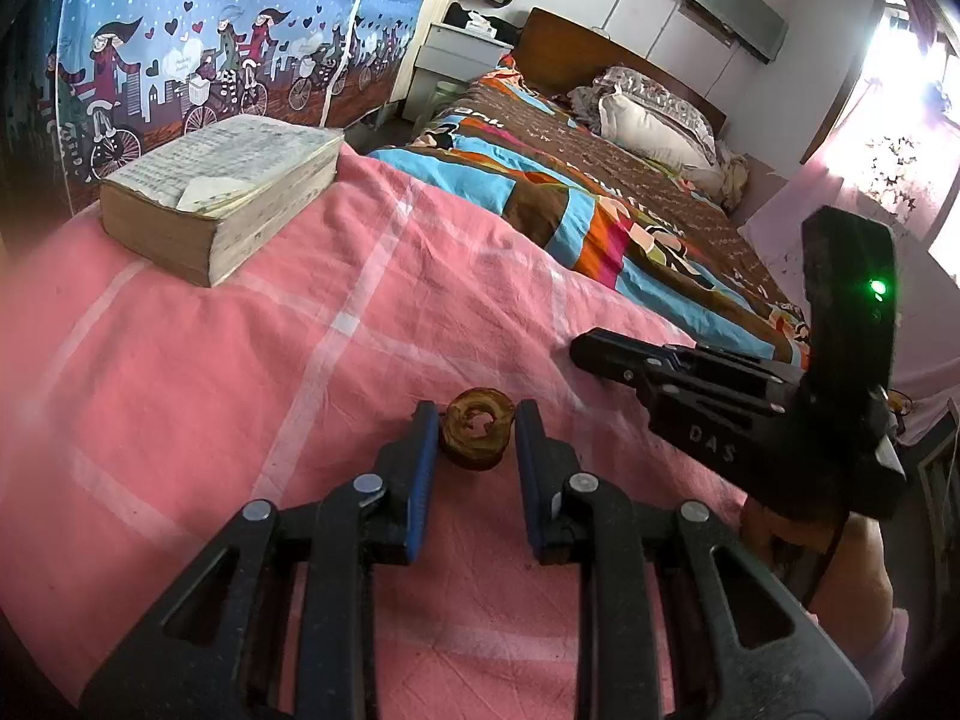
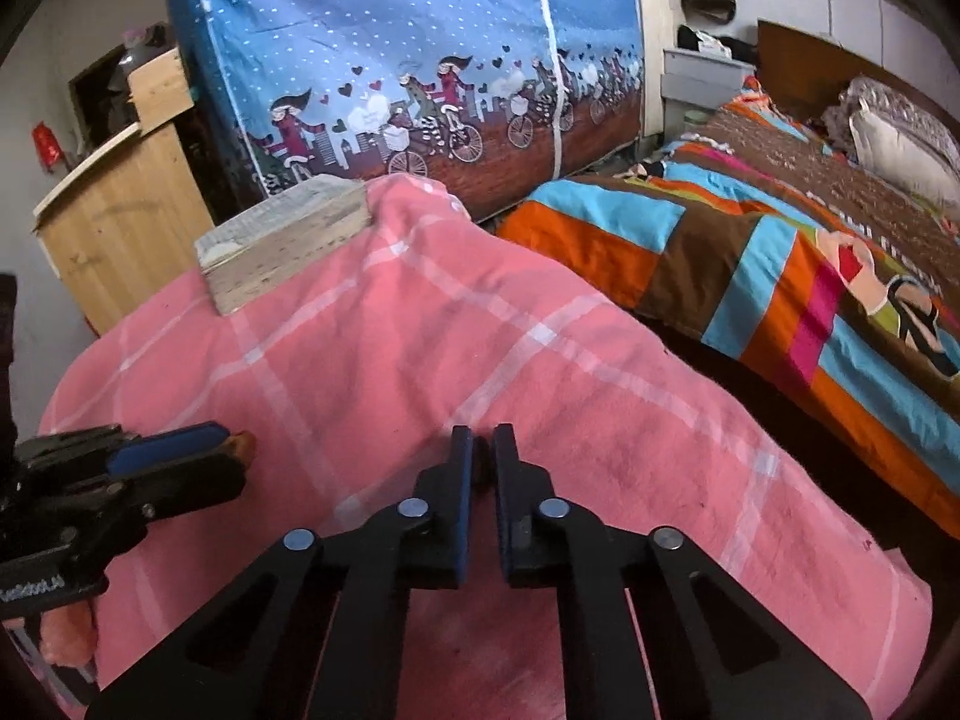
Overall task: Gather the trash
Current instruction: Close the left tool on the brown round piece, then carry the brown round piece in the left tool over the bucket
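Left wrist view: the left hand-held gripper [image 1: 474, 420], black with blue ribbed pads, is spread wide around one brown, ring-shaped, spiral-layered piece of trash [image 1: 476, 437]; no pad is seen touching it. The trash lies on a wrinkled pink cloth with pale white stripes [image 1: 300, 330] that covers a raised surface. To the right, the right hand-held gripper [image 1: 585, 351] is seen from the side; in its own view its pads [image 2: 462, 480] are nearly closed on nothing, a narrow gap remaining. Farther back, one thick, yellowed, worn-edged book [image 1: 228, 192] rests on the cloth. Beyond, one bed with a patchwork quilt [image 1: 600, 180] and a blue printed fabric wardrobe [image 1: 210, 30] are seen.
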Demonstrator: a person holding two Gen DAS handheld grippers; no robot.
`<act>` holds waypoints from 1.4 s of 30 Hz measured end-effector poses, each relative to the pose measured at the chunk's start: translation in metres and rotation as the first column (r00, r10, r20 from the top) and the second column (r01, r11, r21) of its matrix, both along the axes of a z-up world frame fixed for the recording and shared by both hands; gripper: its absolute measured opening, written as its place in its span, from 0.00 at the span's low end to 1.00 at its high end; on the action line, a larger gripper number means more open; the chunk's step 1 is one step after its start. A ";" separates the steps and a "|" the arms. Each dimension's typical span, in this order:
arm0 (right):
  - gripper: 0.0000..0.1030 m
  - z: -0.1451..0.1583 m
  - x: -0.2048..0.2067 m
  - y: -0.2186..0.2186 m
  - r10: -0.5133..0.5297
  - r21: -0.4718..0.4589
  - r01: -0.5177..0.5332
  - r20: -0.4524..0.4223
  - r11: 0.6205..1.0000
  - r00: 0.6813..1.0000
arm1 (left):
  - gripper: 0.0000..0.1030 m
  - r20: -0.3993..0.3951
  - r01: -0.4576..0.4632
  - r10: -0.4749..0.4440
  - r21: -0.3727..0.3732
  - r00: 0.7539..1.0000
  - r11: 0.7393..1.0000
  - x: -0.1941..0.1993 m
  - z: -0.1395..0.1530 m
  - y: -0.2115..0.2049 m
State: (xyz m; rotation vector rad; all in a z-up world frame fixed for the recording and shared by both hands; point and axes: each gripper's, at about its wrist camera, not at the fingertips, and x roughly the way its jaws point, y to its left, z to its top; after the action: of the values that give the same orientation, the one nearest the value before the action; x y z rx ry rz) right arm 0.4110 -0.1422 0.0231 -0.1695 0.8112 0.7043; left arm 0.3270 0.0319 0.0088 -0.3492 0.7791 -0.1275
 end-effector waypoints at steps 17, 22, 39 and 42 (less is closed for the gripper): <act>0.03 0.044 -0.040 -0.054 -0.109 0.278 0.059 0.167 0.959 0.980 | 0.28 0.177 0.029 -0.037 0.048 0.984 0.998 -0.023 0.027 -0.015; 0.03 0.064 -0.076 -0.070 -0.164 0.293 0.066 0.325 0.954 0.931 | 0.28 0.308 0.056 -0.080 0.086 0.948 0.995 -0.043 0.048 -0.033; 0.03 0.118 -0.224 -0.190 -0.488 0.372 0.318 0.610 0.872 0.625 | 0.28 0.570 0.257 -0.312 0.177 0.760 0.950 -0.114 0.118 -0.165; 0.03 0.116 -0.241 -0.217 -0.545 0.391 0.380 0.604 0.838 0.582 | 0.29 0.571 0.300 -0.354 0.191 0.741 0.935 -0.122 0.118 -0.191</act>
State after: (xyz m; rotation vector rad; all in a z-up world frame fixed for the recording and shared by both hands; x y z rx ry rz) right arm 0.1696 -0.3590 0.1389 -0.0027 0.0085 0.1671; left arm 0.2045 -0.1593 0.1271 -0.0664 0.1996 -0.5145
